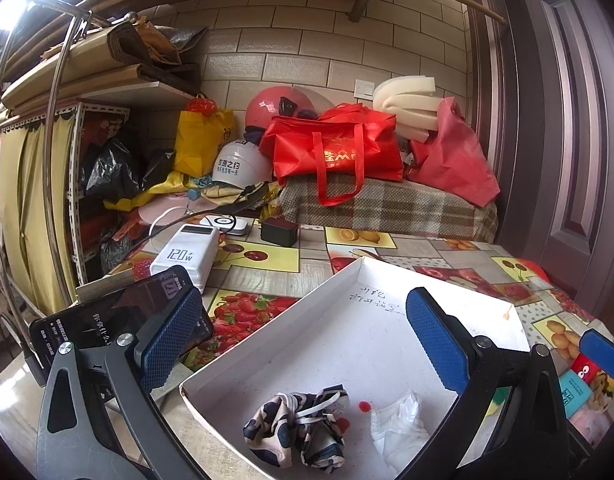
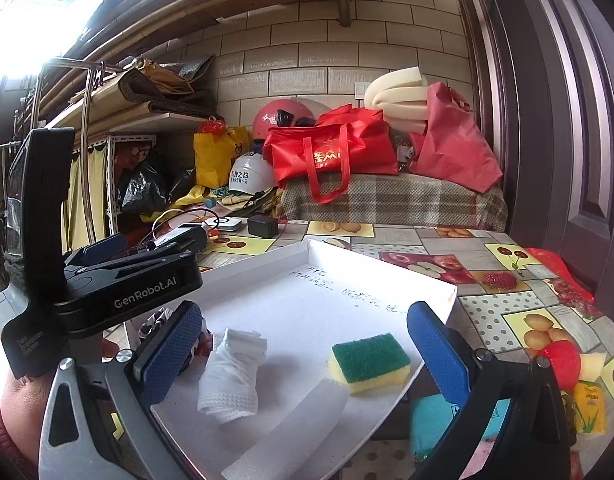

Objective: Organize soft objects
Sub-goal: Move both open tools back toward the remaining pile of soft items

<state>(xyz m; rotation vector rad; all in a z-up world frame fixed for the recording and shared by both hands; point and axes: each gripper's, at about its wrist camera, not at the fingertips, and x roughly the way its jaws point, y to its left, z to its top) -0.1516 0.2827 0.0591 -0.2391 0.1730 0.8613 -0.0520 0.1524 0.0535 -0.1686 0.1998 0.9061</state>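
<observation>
A white shallow tray [image 1: 359, 280] [image 2: 387, 268] lies on the fruit-patterned table. In it are a crumpled black-and-cream cloth [image 1: 299, 428], a crumpled white mask [image 1: 399, 424] [image 2: 233, 372], a green-and-yellow sponge [image 2: 371, 362] and a white foam strip [image 2: 291, 436]. My left gripper [image 1: 303, 344] is open and empty above the tray's near left part, over the cloth. My right gripper [image 2: 303, 352] is open and empty above the tray's near edge, between mask and sponge. The left gripper's body [image 2: 123, 280] shows at left in the right wrist view.
A black phone [image 1: 119, 320], a white power bank [image 1: 187, 252] and a black charger [image 1: 279, 231] lie left of and behind the tray. Small packets and a red toy [image 2: 559, 364] lie at the right. Red bags [image 1: 339, 148], helmets and foam pile up behind.
</observation>
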